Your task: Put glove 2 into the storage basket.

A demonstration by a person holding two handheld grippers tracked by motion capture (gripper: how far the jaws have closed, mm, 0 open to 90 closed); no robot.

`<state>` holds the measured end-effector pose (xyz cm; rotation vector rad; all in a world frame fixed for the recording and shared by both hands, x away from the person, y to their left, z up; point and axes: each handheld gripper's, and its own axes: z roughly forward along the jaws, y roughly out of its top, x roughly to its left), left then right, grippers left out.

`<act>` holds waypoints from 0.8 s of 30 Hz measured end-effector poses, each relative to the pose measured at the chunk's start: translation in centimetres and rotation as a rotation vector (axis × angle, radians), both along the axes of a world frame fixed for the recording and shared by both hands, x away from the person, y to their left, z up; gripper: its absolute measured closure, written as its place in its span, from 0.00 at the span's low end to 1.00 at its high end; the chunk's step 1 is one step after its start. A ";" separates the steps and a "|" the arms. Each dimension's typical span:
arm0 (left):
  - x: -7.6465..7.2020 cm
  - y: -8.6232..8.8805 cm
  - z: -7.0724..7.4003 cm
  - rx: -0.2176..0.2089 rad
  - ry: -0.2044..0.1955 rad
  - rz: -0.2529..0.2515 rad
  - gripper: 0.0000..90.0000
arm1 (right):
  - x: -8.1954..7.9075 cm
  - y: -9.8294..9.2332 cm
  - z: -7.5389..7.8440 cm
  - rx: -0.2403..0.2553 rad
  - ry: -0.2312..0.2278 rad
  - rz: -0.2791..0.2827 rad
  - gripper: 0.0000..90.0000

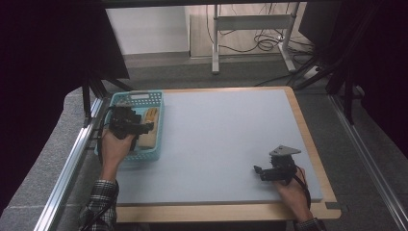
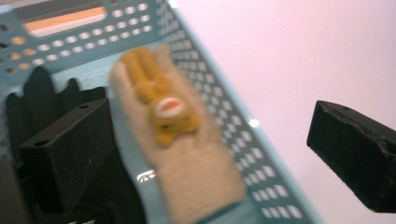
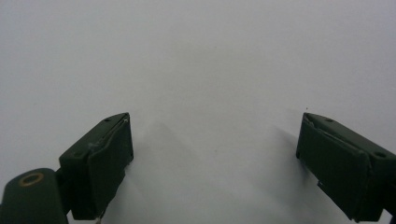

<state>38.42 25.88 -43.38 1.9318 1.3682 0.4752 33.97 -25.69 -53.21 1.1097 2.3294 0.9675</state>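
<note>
The pale grey tabletop (image 1: 221,144) carries a light blue perforated plastic basket (image 1: 155,126) at its far left. Inside lie a beige knitted glove (image 2: 187,158) and a black glove (image 2: 42,100). The left hand-held gripper (image 1: 144,128) hovers over them, jaws wide, holding nothing; the right hand-held gripper (image 1: 258,172), near right, gapes empty.

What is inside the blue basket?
The basket holds a beige glove with an orange animal figure and, beside it, something black, maybe a glove. The basket floor beneath them is covered.
</note>
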 end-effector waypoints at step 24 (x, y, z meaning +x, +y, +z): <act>-6.1 -13.1 -5.5 0.016 -0.063 -0.353 0.00 | 0.0 0.0 0.0 0.000 0.000 -0.001 0.11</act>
